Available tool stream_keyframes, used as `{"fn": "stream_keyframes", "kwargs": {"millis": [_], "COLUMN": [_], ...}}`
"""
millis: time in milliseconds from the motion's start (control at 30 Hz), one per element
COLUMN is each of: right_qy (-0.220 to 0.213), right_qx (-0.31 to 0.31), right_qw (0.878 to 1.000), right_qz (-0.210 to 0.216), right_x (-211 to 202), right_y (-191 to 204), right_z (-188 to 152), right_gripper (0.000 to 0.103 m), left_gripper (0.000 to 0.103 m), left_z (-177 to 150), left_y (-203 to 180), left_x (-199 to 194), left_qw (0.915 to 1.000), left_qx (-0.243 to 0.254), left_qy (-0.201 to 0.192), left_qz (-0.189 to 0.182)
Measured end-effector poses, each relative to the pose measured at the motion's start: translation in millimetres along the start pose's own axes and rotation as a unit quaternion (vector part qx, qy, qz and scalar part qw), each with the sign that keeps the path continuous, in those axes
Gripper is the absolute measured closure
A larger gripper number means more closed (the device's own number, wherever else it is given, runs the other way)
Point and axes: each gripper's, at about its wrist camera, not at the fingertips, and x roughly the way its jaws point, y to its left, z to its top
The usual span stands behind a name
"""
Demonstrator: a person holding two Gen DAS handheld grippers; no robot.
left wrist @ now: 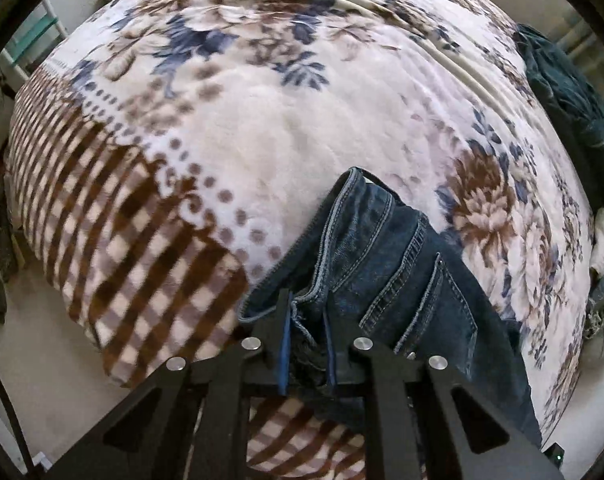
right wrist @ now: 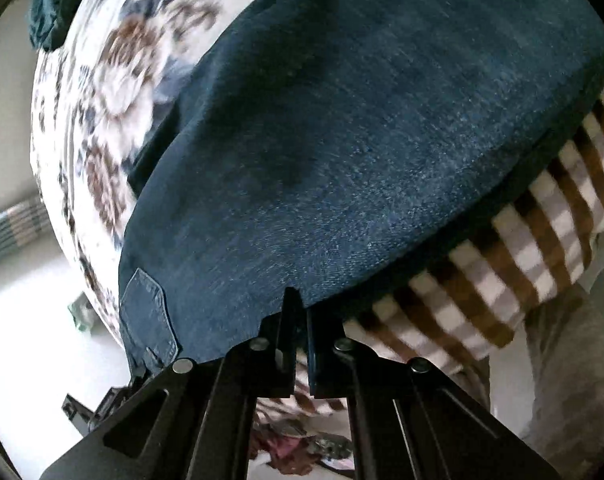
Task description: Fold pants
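Observation:
A pair of dark blue jeans (left wrist: 385,256) lies on a floral blanket (left wrist: 242,120) that covers a bed. In the left wrist view my left gripper (left wrist: 306,300) is shut on the bunched waistband of the jeans, with a back pocket (left wrist: 437,300) just to its right. In the right wrist view my right gripper (right wrist: 300,304) is shut on the edge of the jeans (right wrist: 341,140), whose broad denim panel fills the view above it. A back pocket (right wrist: 148,312) shows at the lower left there.
The blanket has a brown checked border (left wrist: 122,260) along the bed's near edge, also in the right wrist view (right wrist: 521,248). Another dark garment (left wrist: 569,100) lies piled at the far right of the bed. Pale floor (left wrist: 42,340) lies beyond the edge.

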Motion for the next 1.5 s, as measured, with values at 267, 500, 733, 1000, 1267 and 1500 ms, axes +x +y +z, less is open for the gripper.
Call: {"fn": "stream_keyframes", "kwargs": {"millis": [267,500,733,1000,1267,1500], "right_qy": [0.034,0.06,0.04,0.102,0.188,0.278], "right_qx": [-0.013,-0.057,-0.224,-0.368,-0.411,-0.455], "right_qw": [0.999,0.996,0.97,0.921,0.887,0.844], "right_qz": [-0.026,-0.039,-0.083,-0.08,-0.092,-0.064], "right_x": [38.2,17.6,-27.2,43.0,92.2,84.4], "right_y": [-10.3,-9.0,85.2,231.6,230.0,214.9], "right_z": [-13.2,-5.0,29.6,111.1,106.8,73.5], "right_gripper": [0.094,0.035,0.035,0.035,0.068,0.084], "left_gripper": [0.087,0.04,0.016,0.017,0.016,0.015], "left_z": [-2.5,-25.2,-50.4,-29.3,-8.6,-4.8], "left_y": [17.7,-15.3,-102.4,-152.4,-132.1,-126.8], "left_x": [22.1,-4.2,-18.2,37.2,57.3,64.9], "left_qw": [0.9994,0.9919,0.9661,0.9707,0.9777,0.9803], "left_qx": [0.002,0.091,0.225,0.213,0.171,0.158], "left_qy": [0.023,0.024,-0.021,0.007,0.02,0.028], "left_qz": [0.026,0.085,0.124,0.111,0.121,0.115]}}
